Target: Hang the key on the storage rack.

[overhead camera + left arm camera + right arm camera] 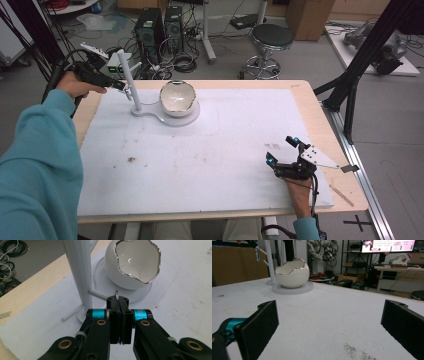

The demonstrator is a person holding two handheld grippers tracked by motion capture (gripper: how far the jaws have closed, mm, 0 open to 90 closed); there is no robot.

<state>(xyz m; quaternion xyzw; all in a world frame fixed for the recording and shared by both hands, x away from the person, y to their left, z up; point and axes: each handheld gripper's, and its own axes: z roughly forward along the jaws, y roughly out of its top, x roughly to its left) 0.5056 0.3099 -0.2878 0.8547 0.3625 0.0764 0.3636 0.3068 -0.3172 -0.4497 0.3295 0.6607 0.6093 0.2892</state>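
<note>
A white stand with an upright post (125, 75) (78, 272) (269, 260) and short side pegs (98, 295) rises at the far left of the white mat (200, 160). On its round base (189, 120) sits a white egg-shaped bowl (177, 96) (132, 265) (292, 273) with a jagged silver rim. My left gripper (122, 86) (117, 300) is beside the post, shut on a small thin silver loop (116, 293) (257, 255) whose tip is close to one peg. My right gripper (281, 150) (329, 322) rests near the mat's front right, jaws wide apart with nothing between them.
Dark specks (131, 160) (352, 348) mark the mat. A thin wooden stick (342, 195) lies on the table's right edge. Beyond the table are computer towers (150, 30), cables and a stool (271, 37). A black frame leg (350, 95) stands at the right.
</note>
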